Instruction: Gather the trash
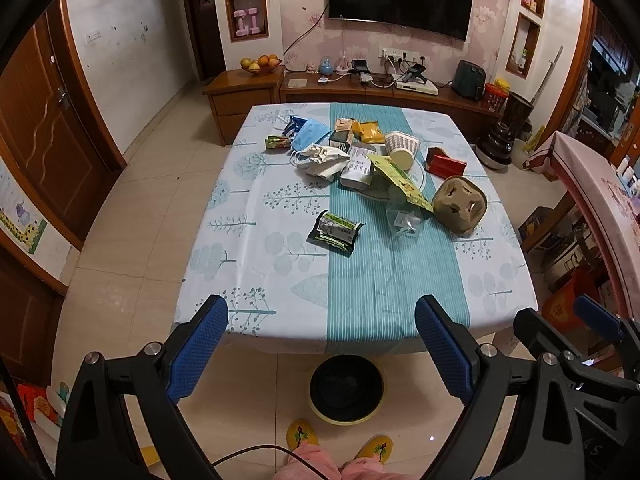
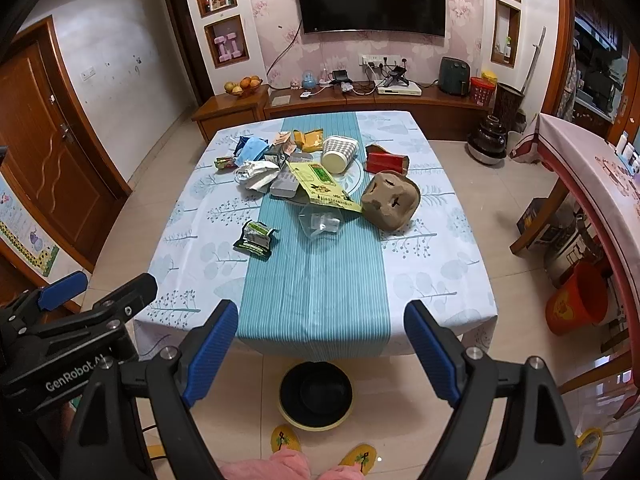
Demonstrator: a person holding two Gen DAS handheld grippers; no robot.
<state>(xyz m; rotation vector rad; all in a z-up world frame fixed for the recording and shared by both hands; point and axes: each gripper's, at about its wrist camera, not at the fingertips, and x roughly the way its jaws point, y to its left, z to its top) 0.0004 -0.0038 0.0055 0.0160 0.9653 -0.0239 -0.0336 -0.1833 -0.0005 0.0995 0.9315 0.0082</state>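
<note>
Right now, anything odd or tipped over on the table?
Yes. The paper cup lies on its side, mouth toward the camera, and a crushed cardboard cup carrier sits tilted near the right. Wrappers and a blue face mask are strewn across the far half.

At the frame's bottom, the person is wearing pink trousers (image 1: 320,466) and yellow slippers (image 2: 285,438) showing what may be embroidered trees.

Scattered rubbish lies on the table ahead of both wide-open grippers. Nearest them is a crumpled green-and-black snack wrapper (image 1: 336,233); just beyond to the right lies a clear plastic bag (image 1: 404,216), partly under a yellow-green flat packet (image 1: 400,178). A brown cardboard cup carrier (image 1: 459,205) lies tilted farther right, behind it a checked paper cup (image 1: 402,148) on its side.
</note>
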